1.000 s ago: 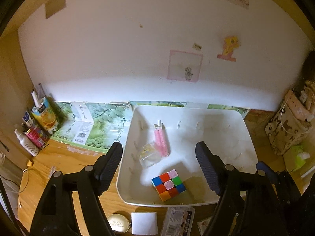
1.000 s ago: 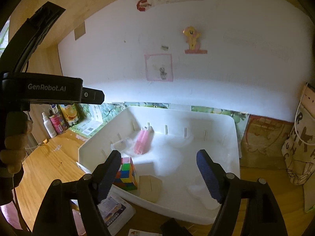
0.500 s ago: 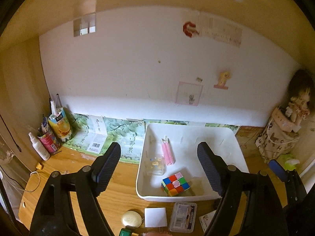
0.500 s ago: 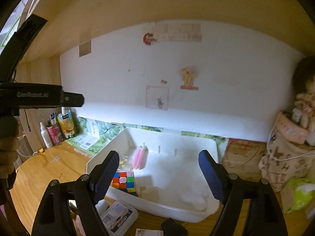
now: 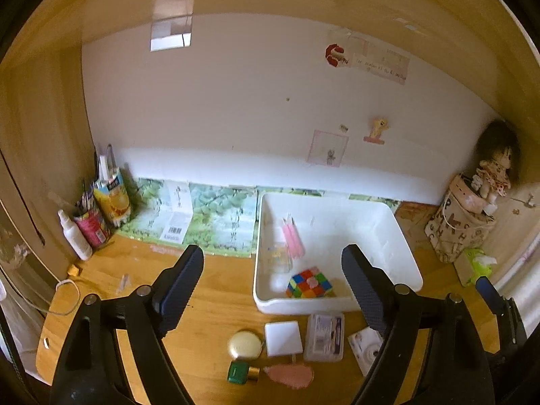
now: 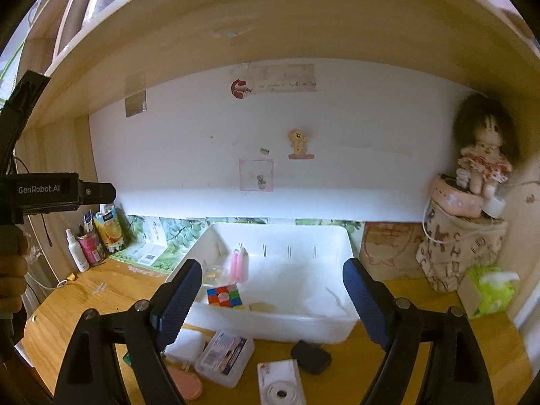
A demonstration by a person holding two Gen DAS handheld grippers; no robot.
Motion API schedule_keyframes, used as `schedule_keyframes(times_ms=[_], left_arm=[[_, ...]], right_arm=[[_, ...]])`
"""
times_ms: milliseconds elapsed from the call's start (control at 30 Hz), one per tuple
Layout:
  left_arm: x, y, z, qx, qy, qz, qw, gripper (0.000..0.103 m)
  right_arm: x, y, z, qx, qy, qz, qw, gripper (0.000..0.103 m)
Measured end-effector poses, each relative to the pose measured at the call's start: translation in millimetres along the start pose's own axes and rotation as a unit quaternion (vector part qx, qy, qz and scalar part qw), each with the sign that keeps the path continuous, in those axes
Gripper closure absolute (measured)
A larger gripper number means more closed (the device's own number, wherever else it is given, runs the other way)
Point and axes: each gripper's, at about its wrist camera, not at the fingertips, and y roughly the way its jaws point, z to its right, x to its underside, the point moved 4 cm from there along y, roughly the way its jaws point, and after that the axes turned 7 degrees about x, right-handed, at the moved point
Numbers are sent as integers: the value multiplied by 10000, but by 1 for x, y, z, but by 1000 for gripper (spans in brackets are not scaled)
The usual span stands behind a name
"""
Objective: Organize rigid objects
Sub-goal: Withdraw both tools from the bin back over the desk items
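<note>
A white bin (image 5: 337, 305) stands on the wooden desk and holds a colour cube (image 5: 308, 283), pink sticks (image 5: 292, 243) and a small clear box (image 5: 278, 258). In front of it lie a gold round case (image 5: 245, 344), a white square (image 5: 282, 338), a clear labelled box (image 5: 324, 336), a green box (image 5: 238, 371) and a pink oval (image 5: 290, 374). My left gripper (image 5: 272, 256) hovers above and before the bin, jaws opening, nothing between them. My right gripper (image 6: 271, 270) faces the bin (image 6: 270, 329) and the cube (image 6: 225, 296), jaws also opening and empty. A black object (image 6: 310, 356) and a white camera (image 6: 280, 388) lie near it.
Bottles and cartons (image 5: 98, 216) stand at the back left by the side panel. A patterned bag (image 5: 462, 226) with a doll on it and a green tissue pack (image 5: 474, 265) fill the right corner. A wooden shelf (image 6: 270, 33) hangs overhead. A hand (image 6: 11, 270) holds the left gripper.
Both grippers have drawn back and upward from the bin, which now looks smaller. The small items in front of the bin have come into view. Both pairs of jaws stand slightly wider.
</note>
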Motion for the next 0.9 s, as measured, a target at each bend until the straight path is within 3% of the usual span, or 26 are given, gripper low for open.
schedule_keyframes(times_ms=[567, 900], left_arm=[[66, -8, -33, 376, -32, -985, 9944, 17], [106, -1, -25, 723, -134, -1658, 9834, 17]], right_arm=[[56, -51, -37, 476, 177, -474, 9976, 17], [88, -58, -38, 604, 26, -956, 9936, 17]])
